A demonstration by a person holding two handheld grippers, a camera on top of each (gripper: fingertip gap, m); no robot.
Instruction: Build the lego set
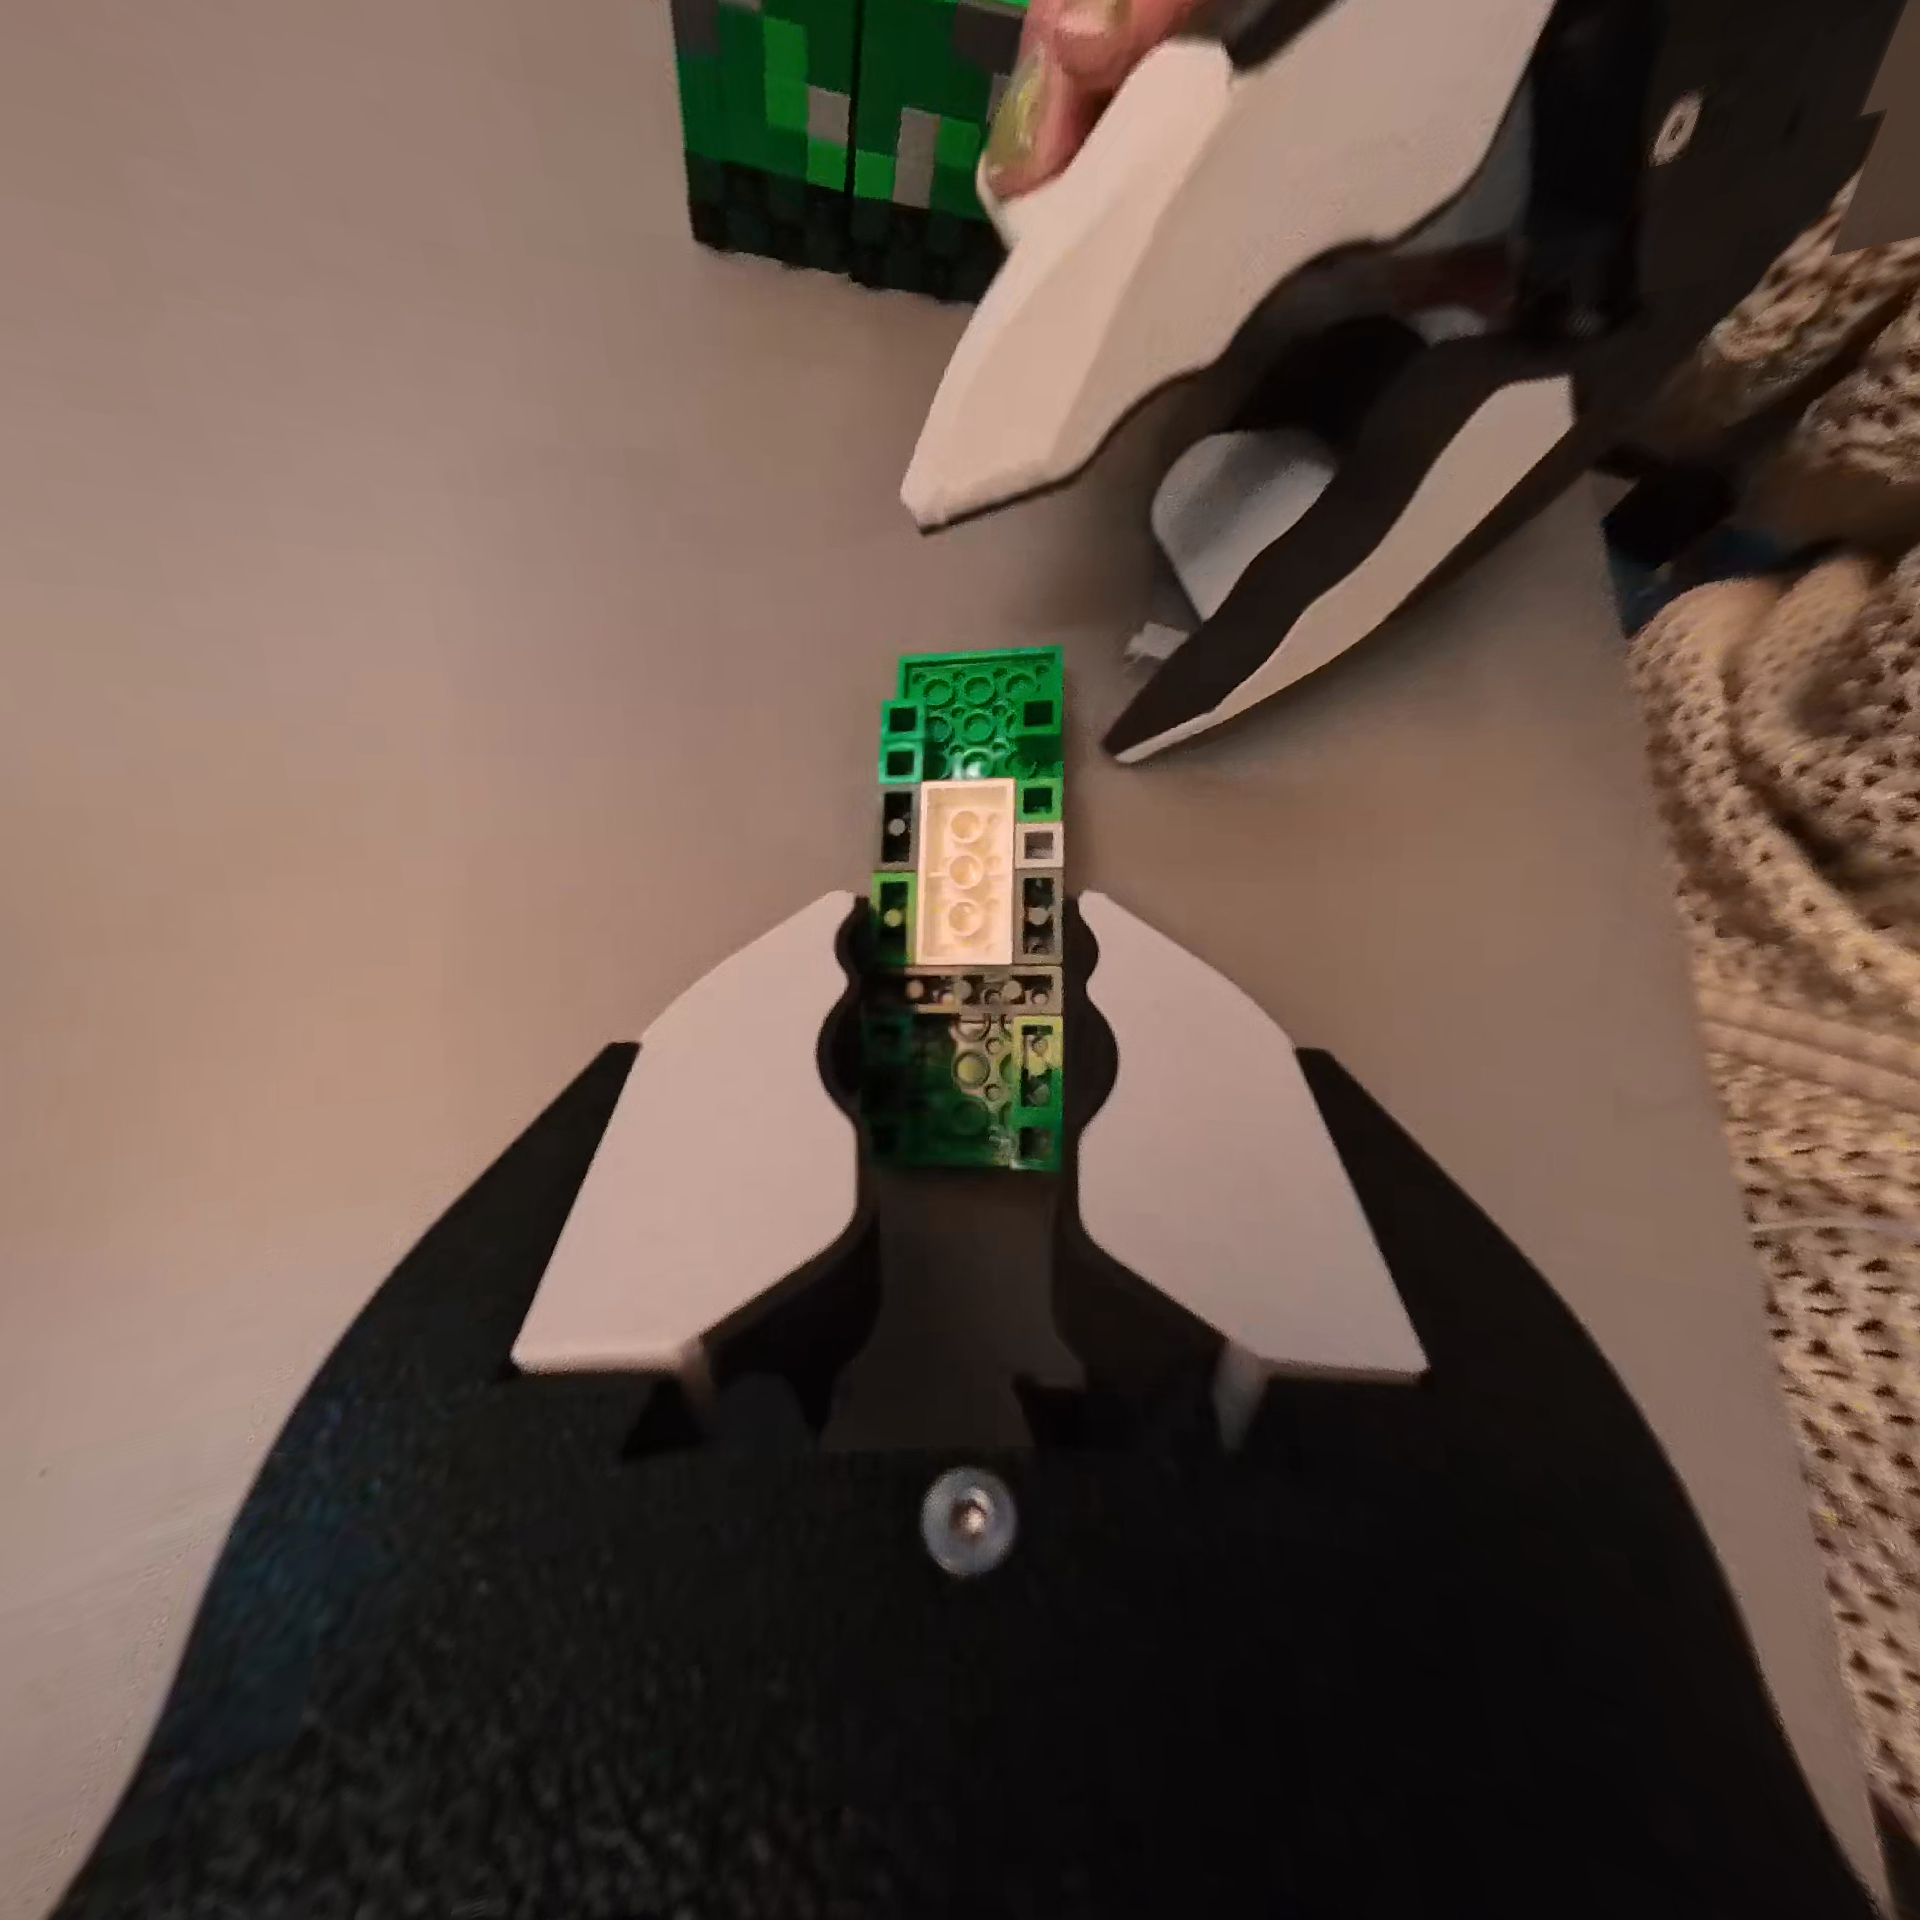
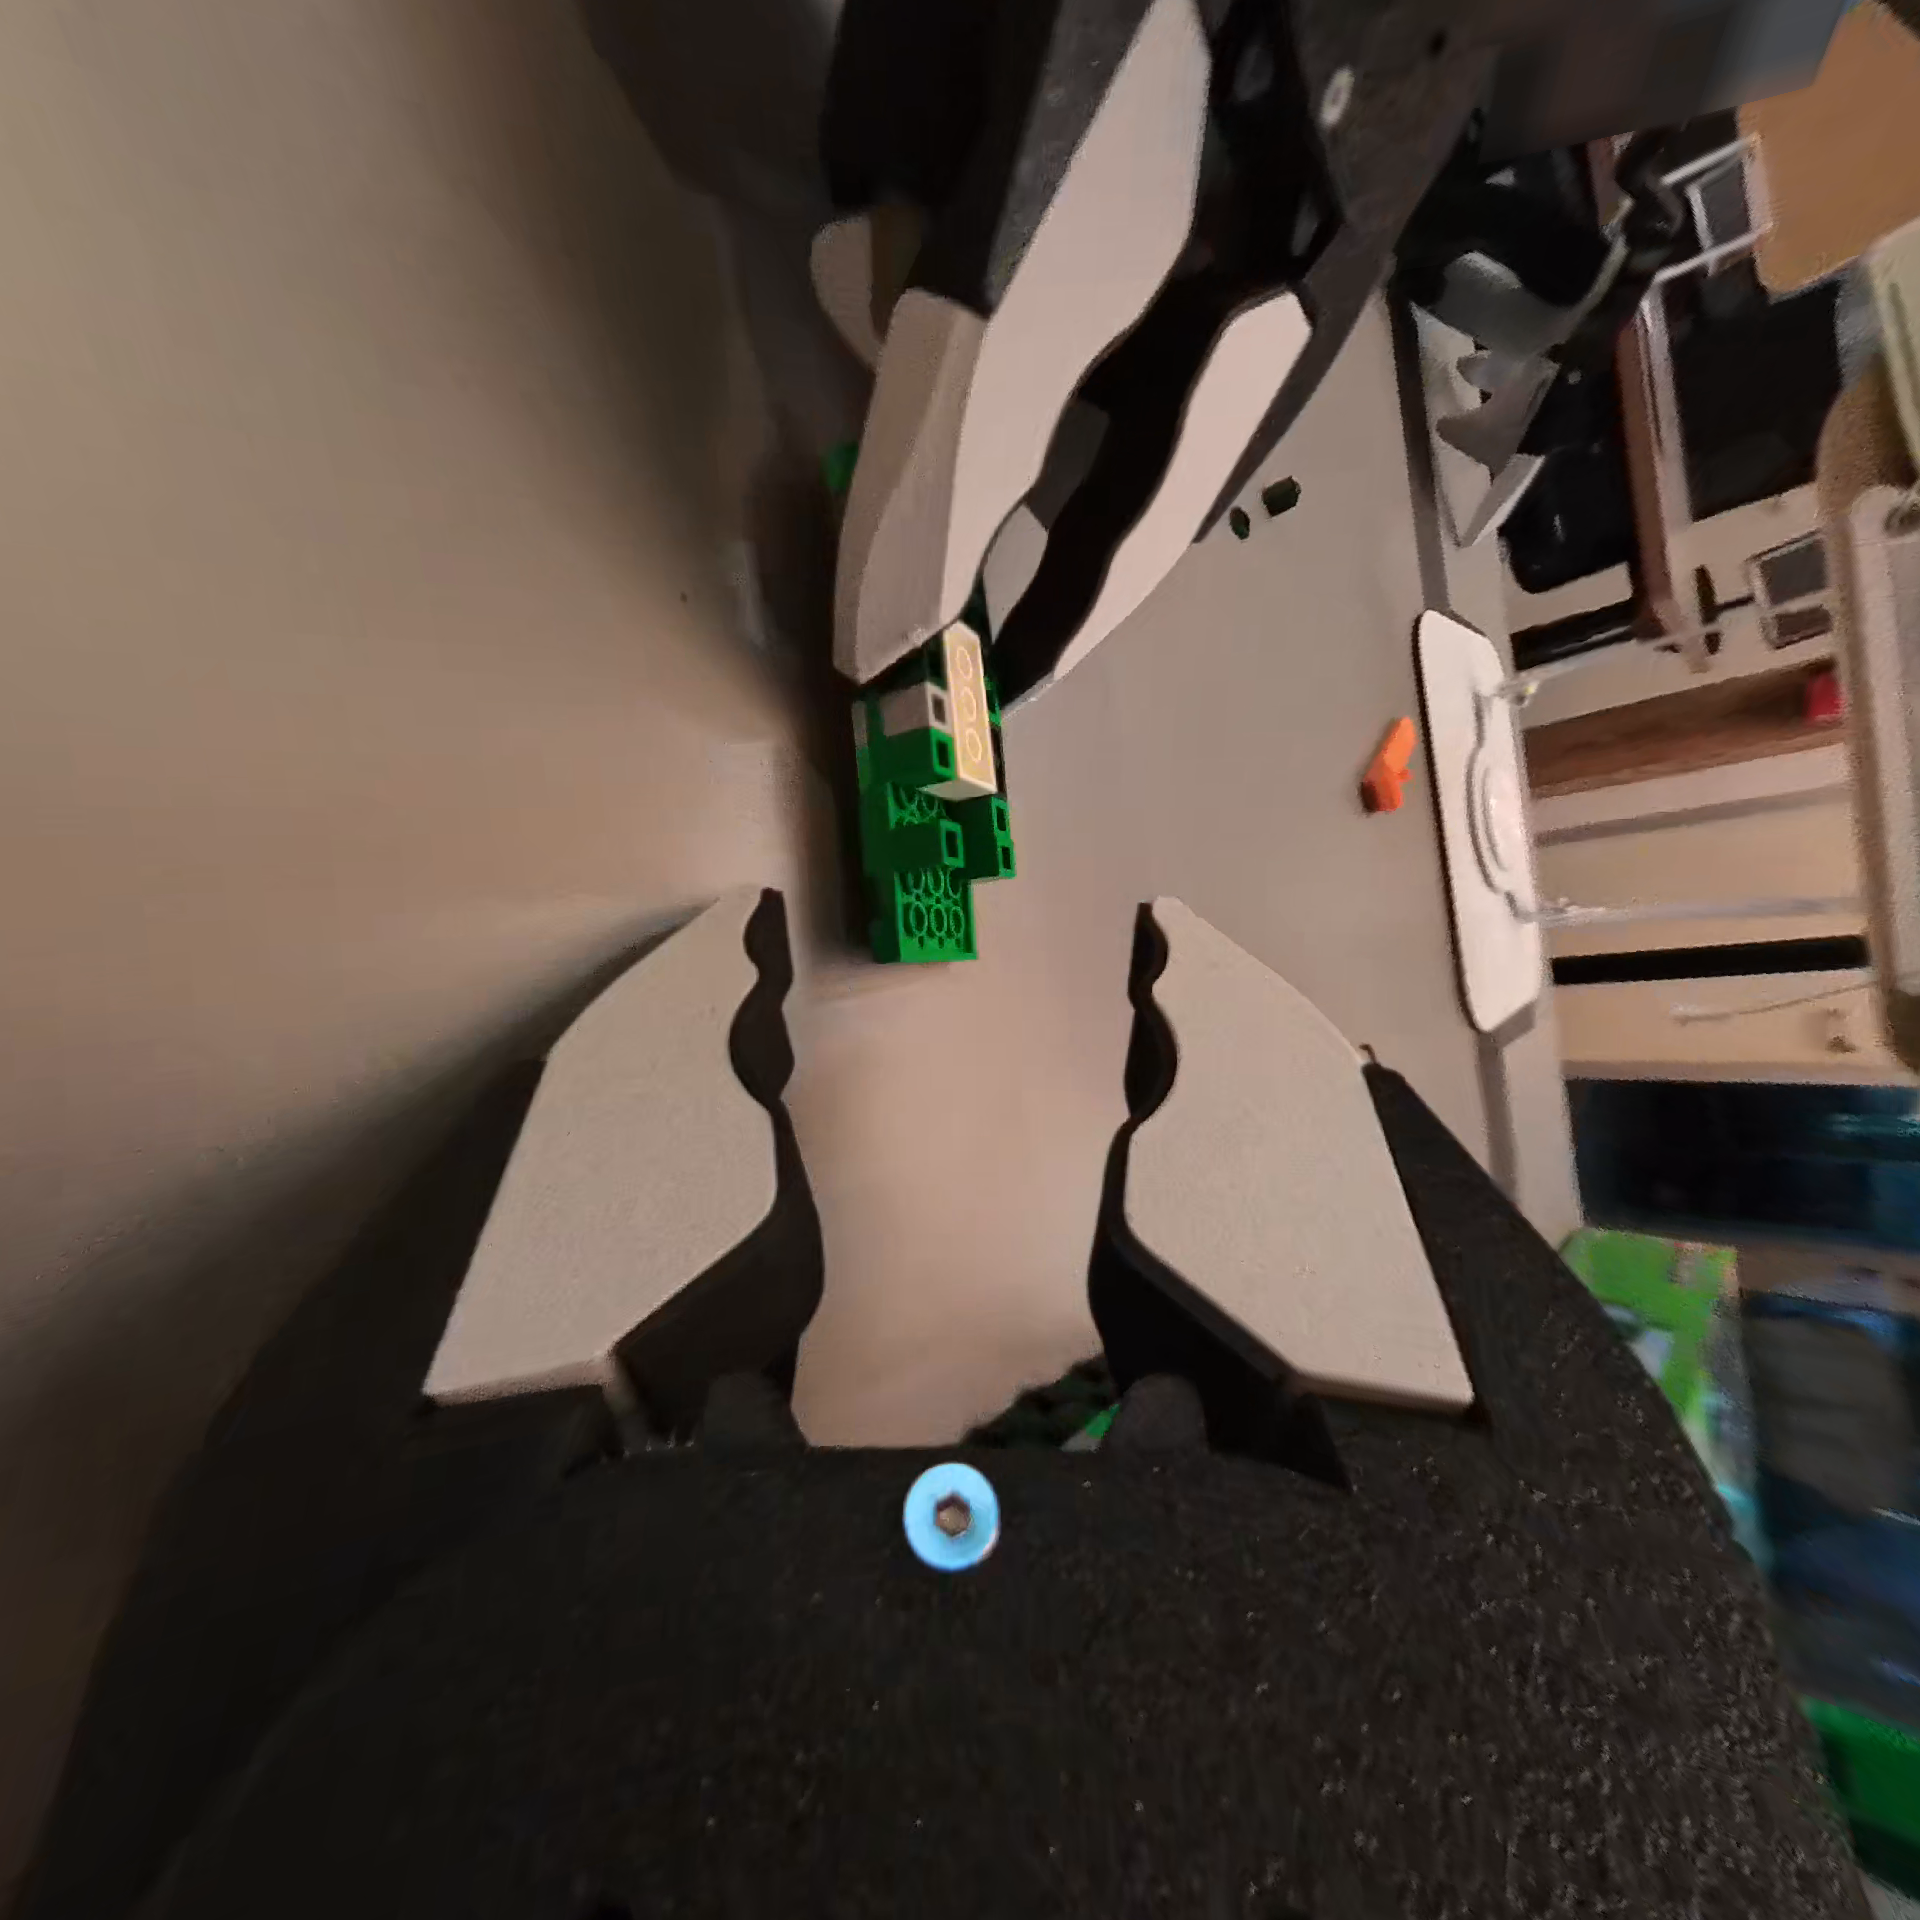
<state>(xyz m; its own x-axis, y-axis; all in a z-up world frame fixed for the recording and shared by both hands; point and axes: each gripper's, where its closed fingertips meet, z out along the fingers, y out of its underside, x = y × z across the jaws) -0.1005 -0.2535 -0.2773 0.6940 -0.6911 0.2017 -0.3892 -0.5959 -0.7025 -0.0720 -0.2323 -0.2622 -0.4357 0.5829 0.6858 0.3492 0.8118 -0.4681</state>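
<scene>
Left wrist view: the left gripper (image 1: 964,914) pinches a green Lego assembly (image 1: 971,914) between its two fingers, which press against the assembly's long sides. The assembly shows its underside, with hollow tubes and square sockets, and a white brick (image 1: 966,873) sits in the middle of it. It is held above a plain beige table (image 1: 364,623). The right gripper (image 1: 1013,634) hovers just beyond and to the right, fingers spread and holding nothing. At the far edge stands a blocky green, grey and black Lego build (image 1: 831,145). A knitted speckled sleeve (image 1: 1787,935) fills the right side.

In the right wrist view, the right gripper (image 2: 961,914) is spread wide, near the assembly's free end. An orange piece (image 2: 1390,769) lies on the table beside a white pad (image 2: 1481,810). No writing or brand mark can be read anywhere.
</scene>
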